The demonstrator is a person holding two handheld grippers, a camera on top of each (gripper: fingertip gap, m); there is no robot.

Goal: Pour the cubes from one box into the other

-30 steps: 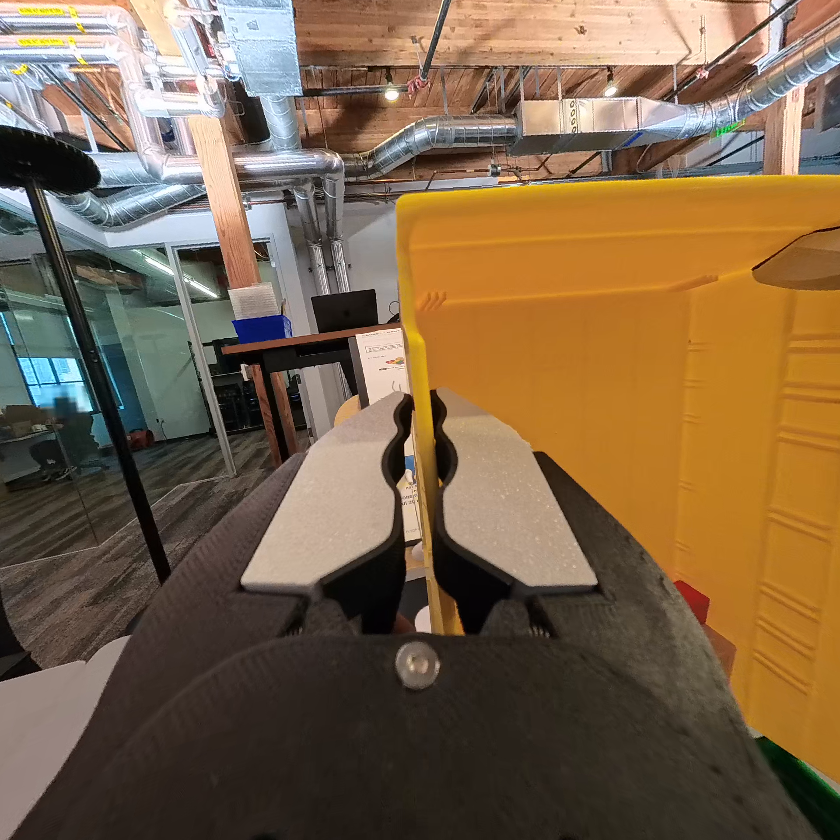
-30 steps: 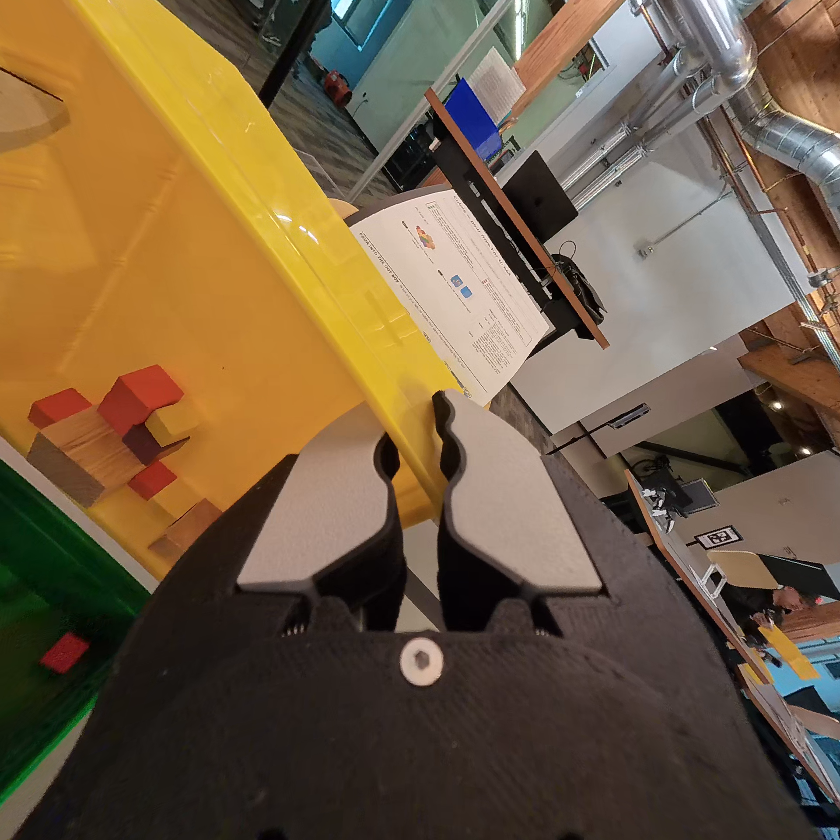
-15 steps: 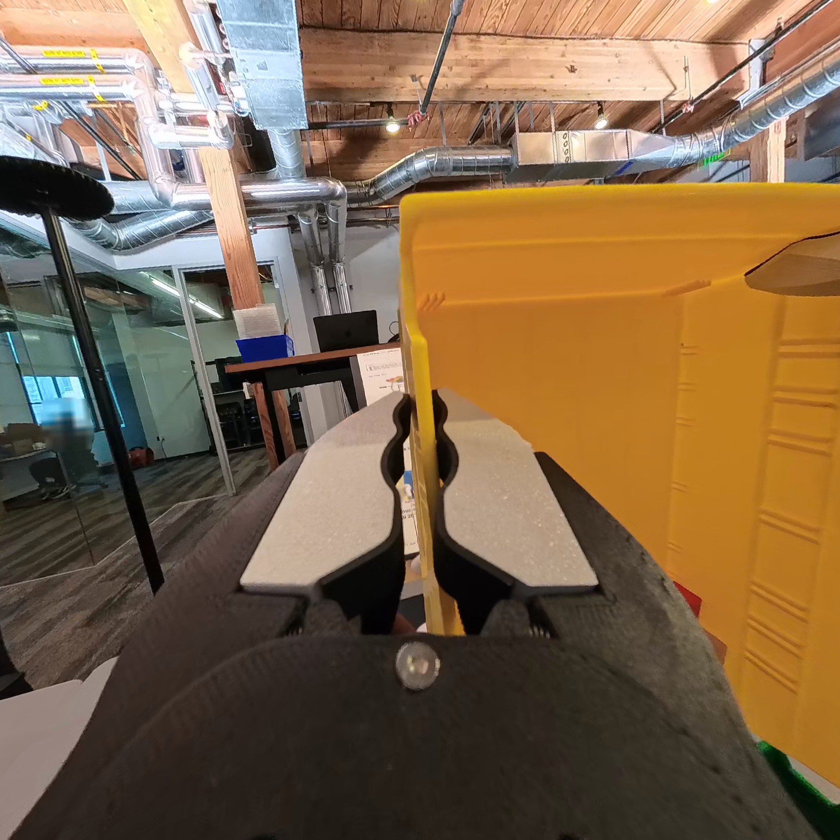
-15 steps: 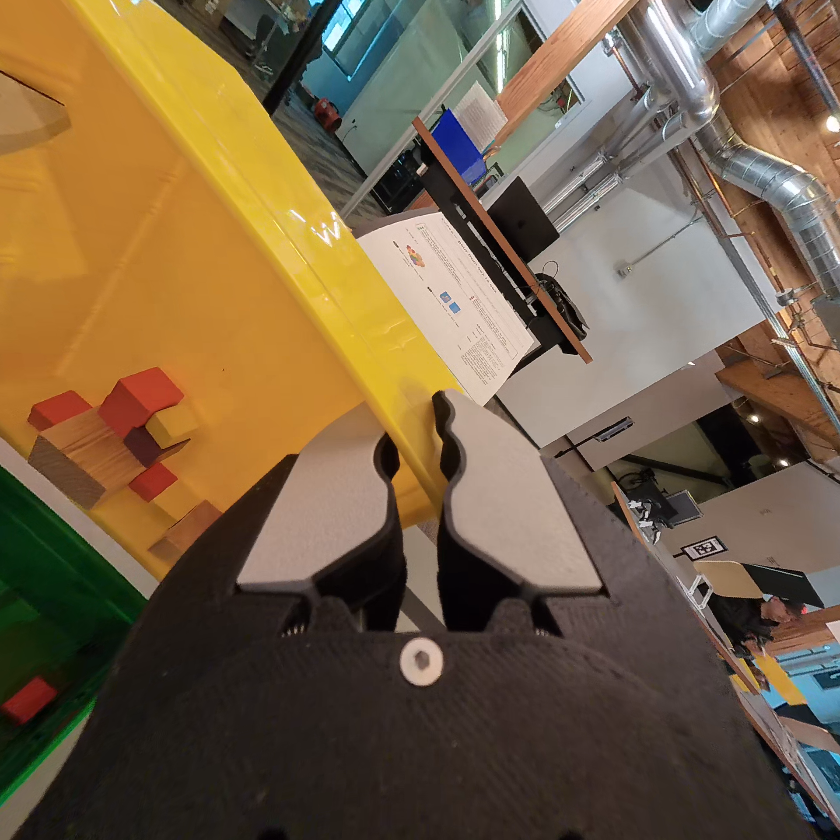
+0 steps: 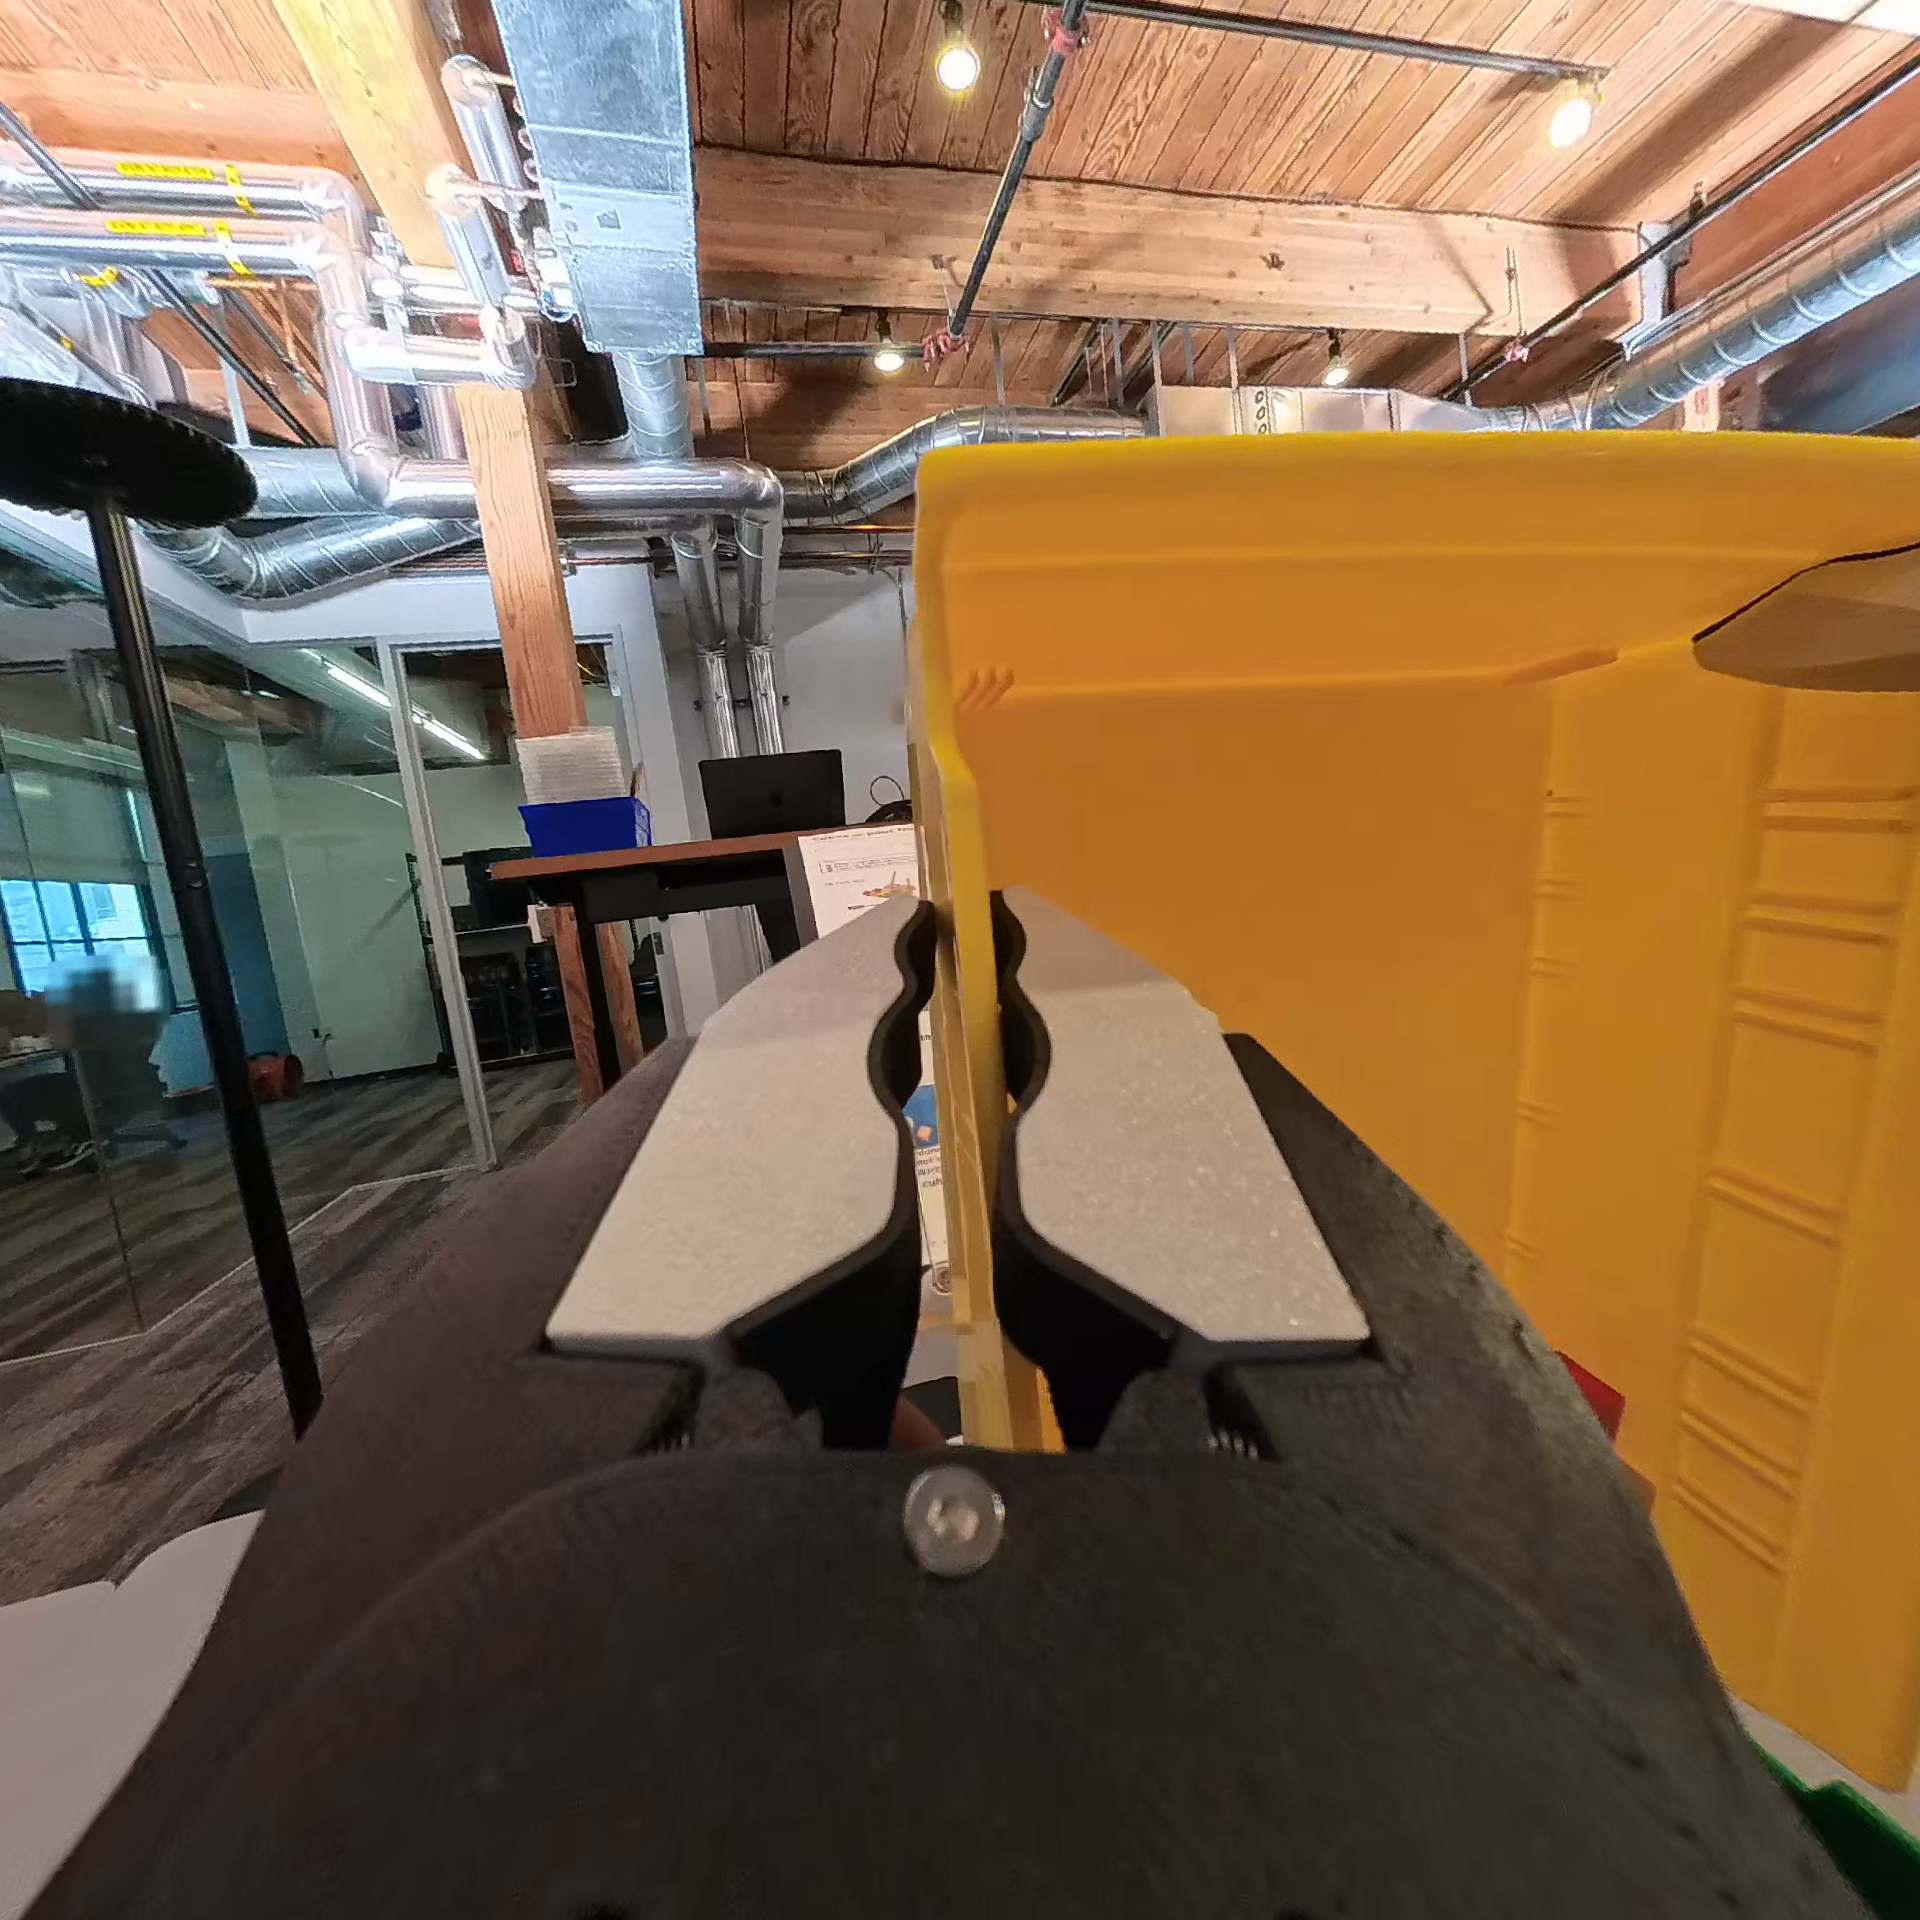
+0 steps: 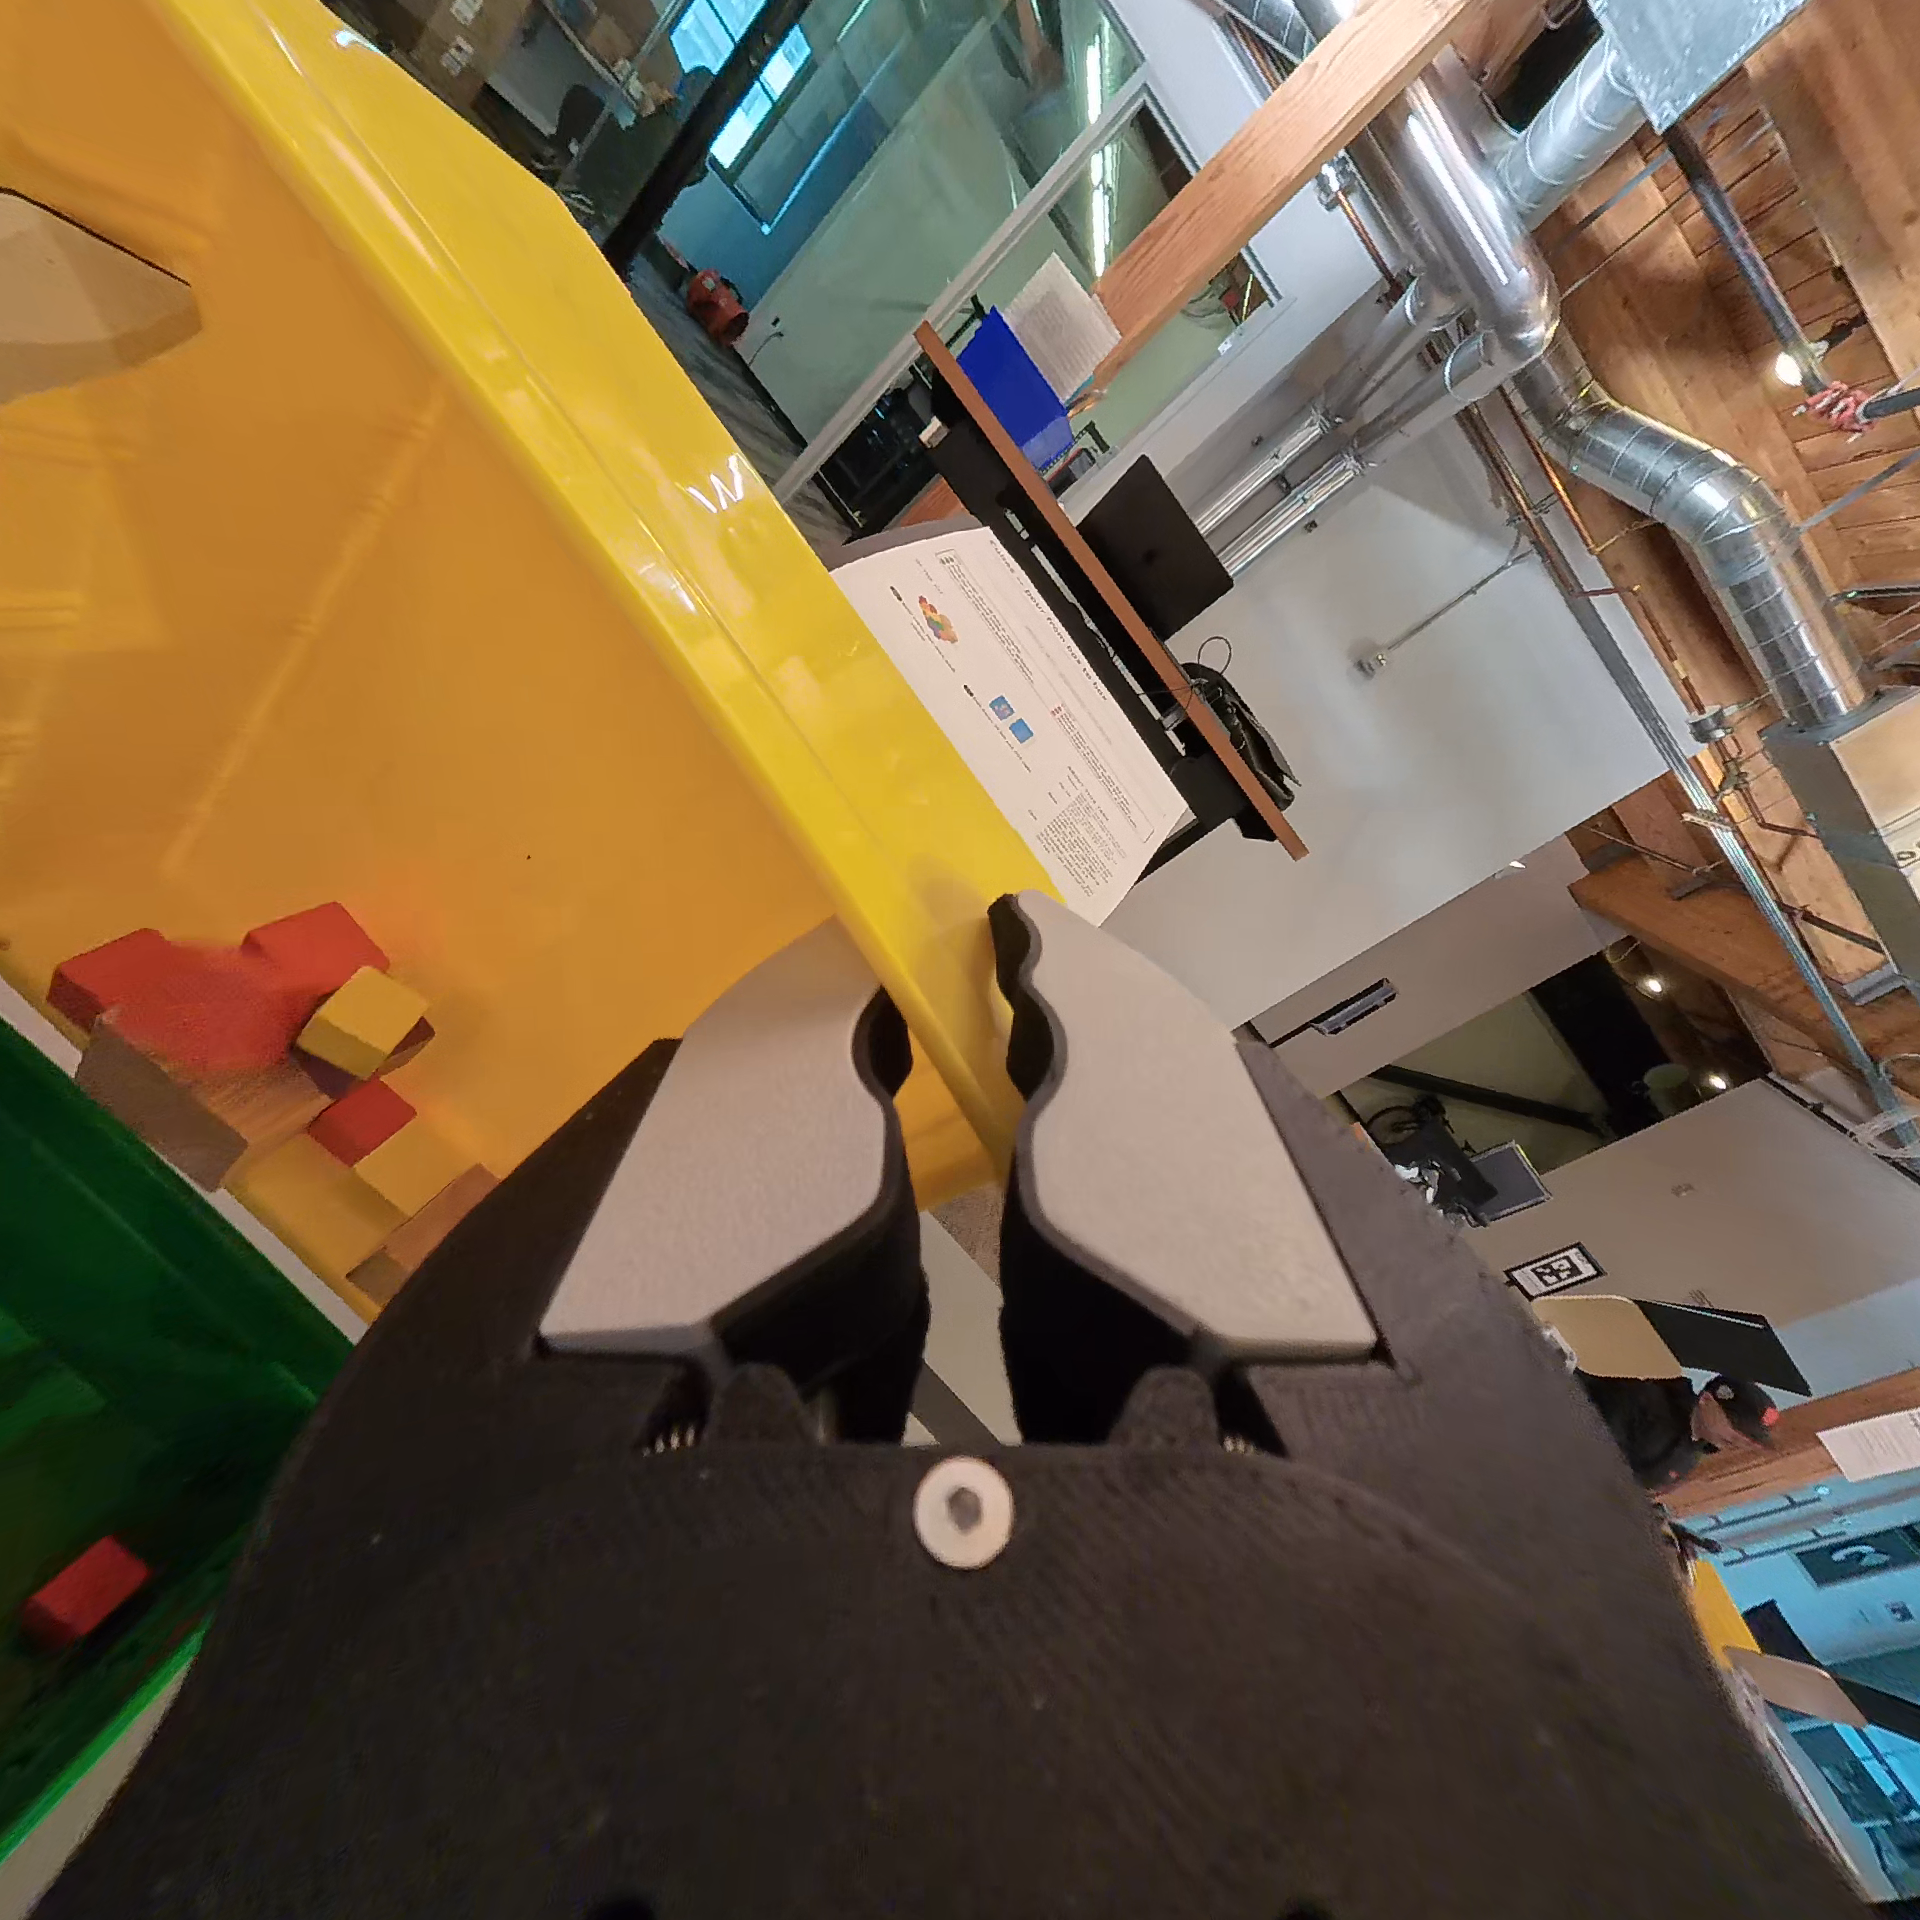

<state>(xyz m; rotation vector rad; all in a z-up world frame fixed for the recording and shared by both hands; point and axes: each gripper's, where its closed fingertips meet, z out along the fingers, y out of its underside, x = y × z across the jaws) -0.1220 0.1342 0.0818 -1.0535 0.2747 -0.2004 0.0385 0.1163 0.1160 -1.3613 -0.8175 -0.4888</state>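
Right wrist view: yellow box [image 6: 416,644] tipped, open mouth toward green box [image 6: 125,1299] below-left of right claw [image 6: 951,997], which pinches rim. Left claw [image 5: 961,997] pinches opposite rim. Cubes [image 6: 239,1049] piled at low lip; one red cube [image 6: 83,1590] in green box.

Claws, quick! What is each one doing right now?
Left claw: shut on the wall of the tipped yellow plastic box.
Right claw: shut on the yellow plastic box's rim.
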